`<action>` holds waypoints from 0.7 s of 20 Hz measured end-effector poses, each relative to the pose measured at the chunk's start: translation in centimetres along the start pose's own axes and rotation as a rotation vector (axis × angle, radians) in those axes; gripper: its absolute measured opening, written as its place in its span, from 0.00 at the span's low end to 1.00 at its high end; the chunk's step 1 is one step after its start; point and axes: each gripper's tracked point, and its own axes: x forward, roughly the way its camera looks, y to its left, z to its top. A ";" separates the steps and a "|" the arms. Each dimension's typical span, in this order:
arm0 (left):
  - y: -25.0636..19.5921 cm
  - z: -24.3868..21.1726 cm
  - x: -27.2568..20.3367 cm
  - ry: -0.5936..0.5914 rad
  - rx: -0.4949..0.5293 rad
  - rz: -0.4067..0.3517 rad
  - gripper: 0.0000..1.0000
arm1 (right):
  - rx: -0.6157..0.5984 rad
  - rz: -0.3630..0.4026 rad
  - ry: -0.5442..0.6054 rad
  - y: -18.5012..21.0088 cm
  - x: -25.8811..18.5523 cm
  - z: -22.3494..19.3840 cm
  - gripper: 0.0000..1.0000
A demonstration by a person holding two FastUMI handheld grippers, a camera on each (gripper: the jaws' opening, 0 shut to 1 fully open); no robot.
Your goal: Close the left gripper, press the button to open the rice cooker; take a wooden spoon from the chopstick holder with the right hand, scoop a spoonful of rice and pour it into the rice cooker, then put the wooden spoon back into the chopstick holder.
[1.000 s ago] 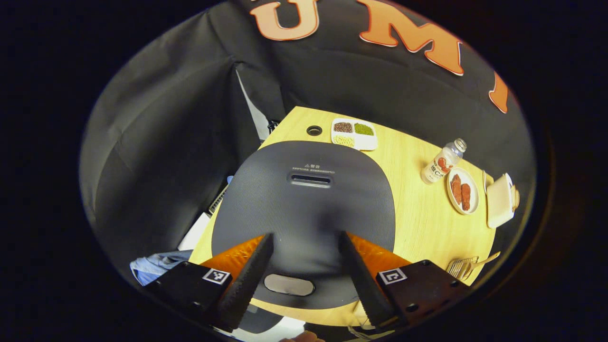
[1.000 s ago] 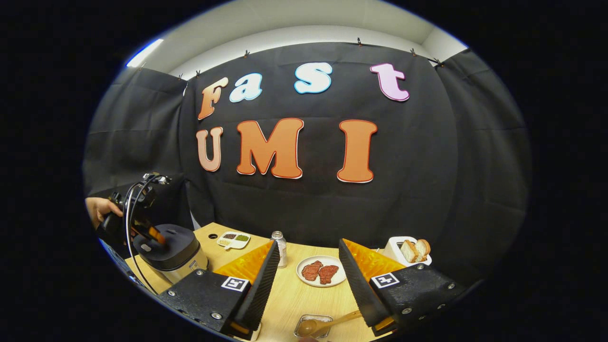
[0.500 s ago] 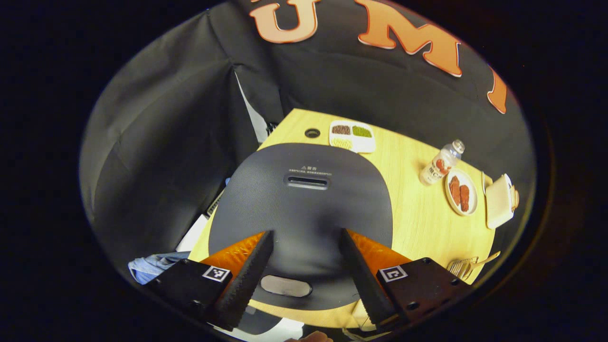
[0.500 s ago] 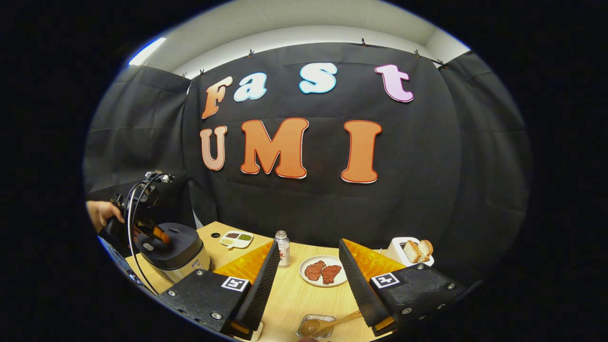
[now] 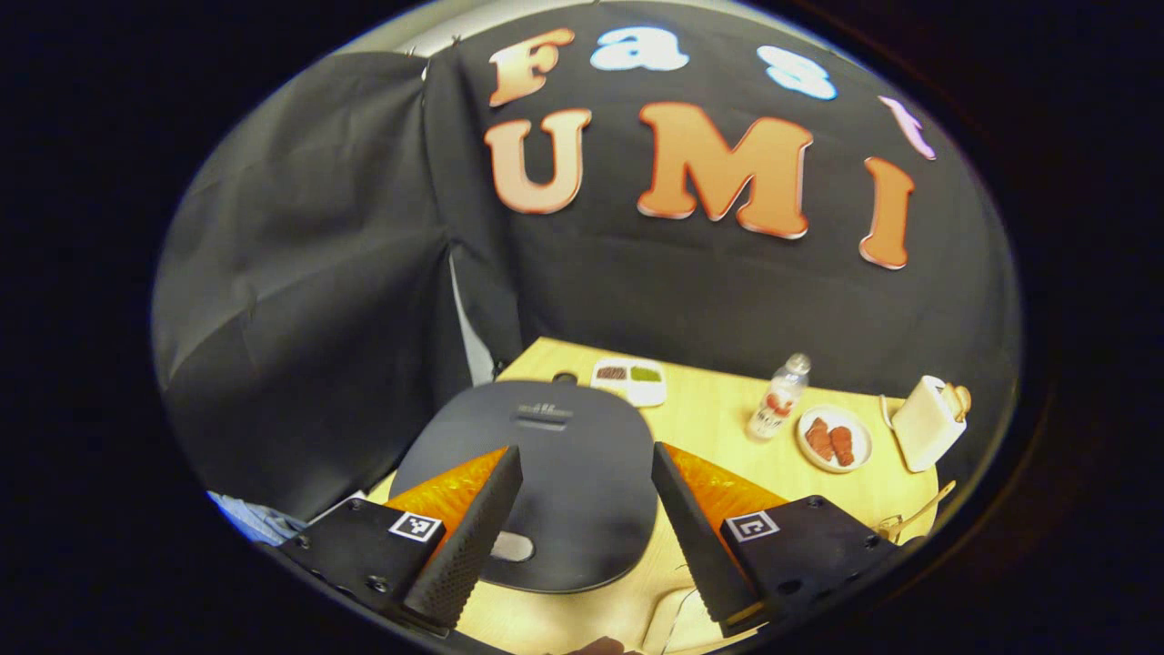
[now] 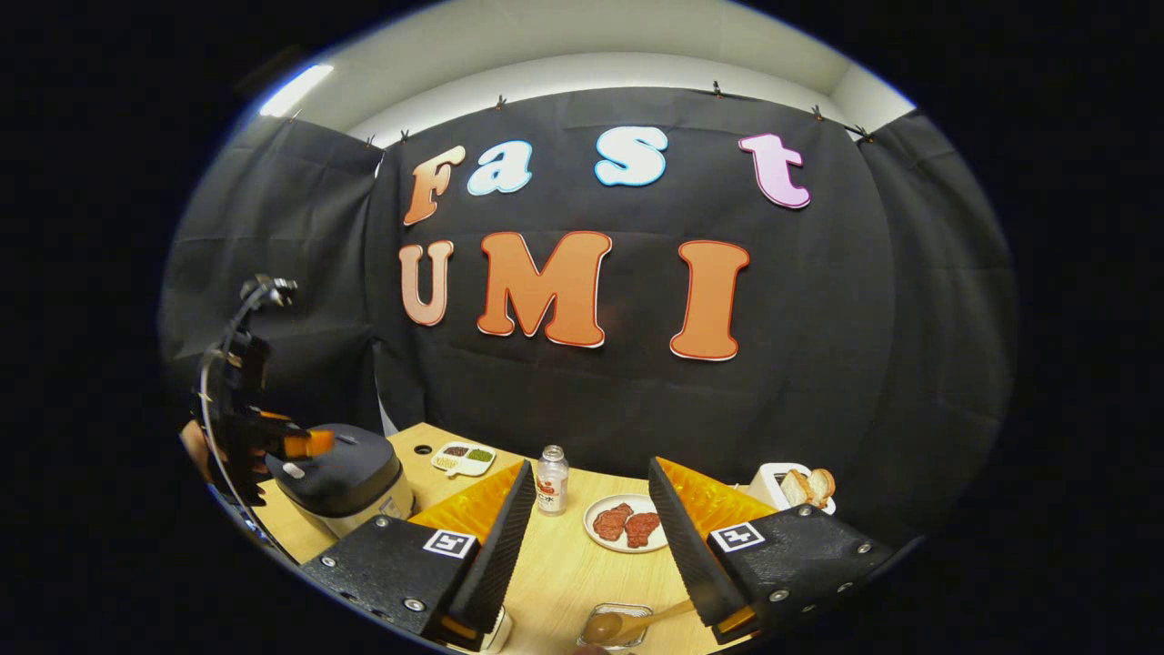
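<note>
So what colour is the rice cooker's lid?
Dark grey, nearly black; the rice cooker's lid shows best in the left gripper view.

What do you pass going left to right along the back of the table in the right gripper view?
Rice cooker → divided snack dish → bottle → plate of meat → toaster with bread.

Rice cooker [image 6: 341,473] stands left of bottle [image 6: 549,480] and plate [image 6: 626,523].
</note>
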 end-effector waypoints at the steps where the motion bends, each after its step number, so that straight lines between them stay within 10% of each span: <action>1: -0.6 1.4 -1.2 -0.053 0.014 -0.016 0.97 | 0.006 0.002 -0.005 0.2 0.0 0.4 0.79; 14: -5.3 10.3 -11.6 -0.425 0.046 -0.133 0.97 | 0.021 -0.061 -0.155 -1.7 -1.9 5.0 0.79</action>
